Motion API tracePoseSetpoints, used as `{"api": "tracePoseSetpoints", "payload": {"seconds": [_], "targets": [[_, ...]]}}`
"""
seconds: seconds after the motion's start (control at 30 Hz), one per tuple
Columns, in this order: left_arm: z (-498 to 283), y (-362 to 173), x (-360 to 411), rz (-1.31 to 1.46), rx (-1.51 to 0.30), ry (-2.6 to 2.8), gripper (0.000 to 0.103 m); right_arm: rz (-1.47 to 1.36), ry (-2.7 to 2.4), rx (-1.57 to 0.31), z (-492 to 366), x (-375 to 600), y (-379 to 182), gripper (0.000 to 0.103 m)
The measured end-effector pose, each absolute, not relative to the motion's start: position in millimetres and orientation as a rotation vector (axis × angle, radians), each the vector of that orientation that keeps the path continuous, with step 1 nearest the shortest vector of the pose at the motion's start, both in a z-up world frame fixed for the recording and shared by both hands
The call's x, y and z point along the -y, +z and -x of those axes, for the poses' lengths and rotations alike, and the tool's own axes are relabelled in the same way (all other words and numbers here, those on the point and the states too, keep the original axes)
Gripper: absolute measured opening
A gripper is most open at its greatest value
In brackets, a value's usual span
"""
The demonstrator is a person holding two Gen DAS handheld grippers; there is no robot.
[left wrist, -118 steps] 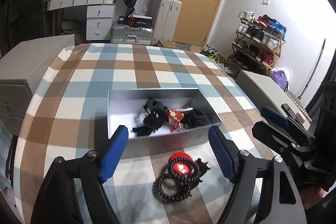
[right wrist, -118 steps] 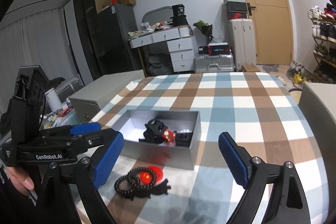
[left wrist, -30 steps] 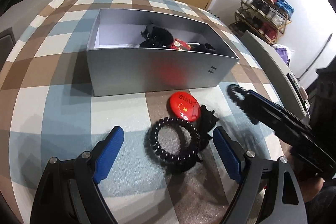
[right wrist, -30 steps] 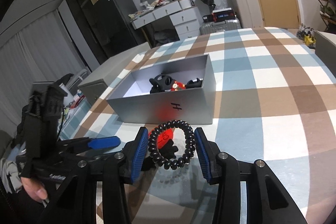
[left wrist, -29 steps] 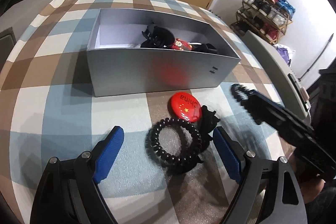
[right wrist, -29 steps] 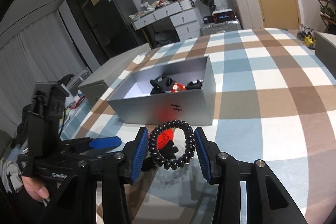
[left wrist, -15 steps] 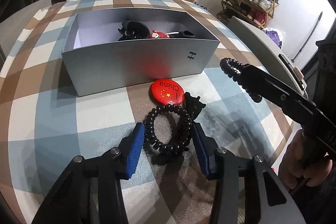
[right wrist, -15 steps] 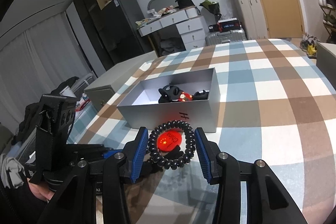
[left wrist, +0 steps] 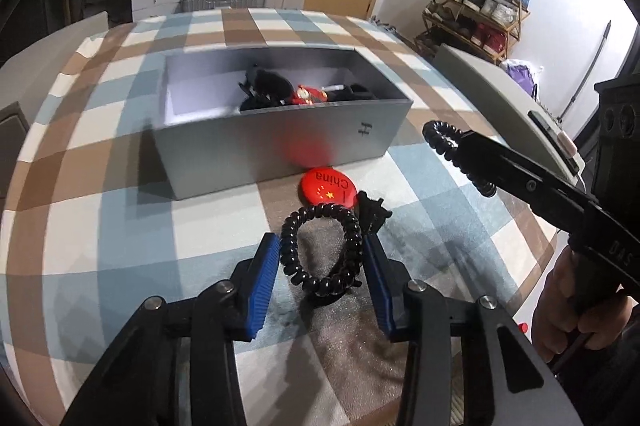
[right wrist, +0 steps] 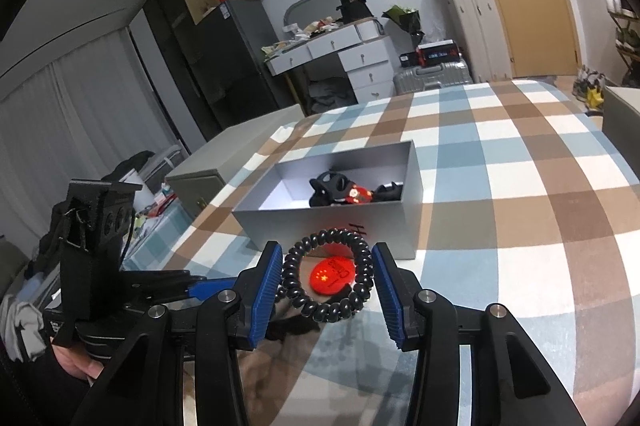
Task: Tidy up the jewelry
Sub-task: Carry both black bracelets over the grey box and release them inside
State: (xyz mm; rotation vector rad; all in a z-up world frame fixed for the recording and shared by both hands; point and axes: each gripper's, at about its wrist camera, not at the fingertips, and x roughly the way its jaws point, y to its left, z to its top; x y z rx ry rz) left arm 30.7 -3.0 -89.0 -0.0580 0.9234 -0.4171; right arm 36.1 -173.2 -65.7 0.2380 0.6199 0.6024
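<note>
Two black coil hair ties are in hand. My left gripper [left wrist: 320, 254] is closing its jaws, and its blue pads press both sides of one tie [left wrist: 352, 230], low over the checked cloth. My right gripper [right wrist: 326, 258] is shut on the other tie [right wrist: 362, 258] and holds it above the cloth; this tie [left wrist: 440, 138] also shows at the right of the left wrist view. A red round badge [left wrist: 328, 186] and a black clip [left wrist: 372, 210] lie in front of the silver box [left wrist: 280, 142]. Black clips and a red piece [left wrist: 308, 94] lie inside the box.
The checked tablecloth [right wrist: 520, 186] stretches far and right of the box. Grey cabinets stand against the table on the left [right wrist: 200, 178] and the right [left wrist: 500, 94]. A person's hand [left wrist: 560, 290] holds the right gripper's handle by the near right table edge.
My left jaws came together from wide apart onto the coil hair tie on the cloth. The right gripper kept its grip on the other tie and hardly moved.
</note>
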Motion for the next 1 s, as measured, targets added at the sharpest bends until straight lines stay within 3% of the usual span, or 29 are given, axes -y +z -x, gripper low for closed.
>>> {"api": "tracePoseSetpoints", "payload": {"seconds": [0.5, 1.0], "targets": [[-50.1, -41.0, -11.7, 0.042, -0.743, -0.389, 0.037, -0.213, 0.645, -0.555, -63.8, 160.2, -28.6, 0.046], [-92.2, -50.8, -14.1, 0.101, -0.737, -0.368, 0.037, -0.184, 0.664, -0.541, -114.3, 143.3, -28.5, 0.047]]}}
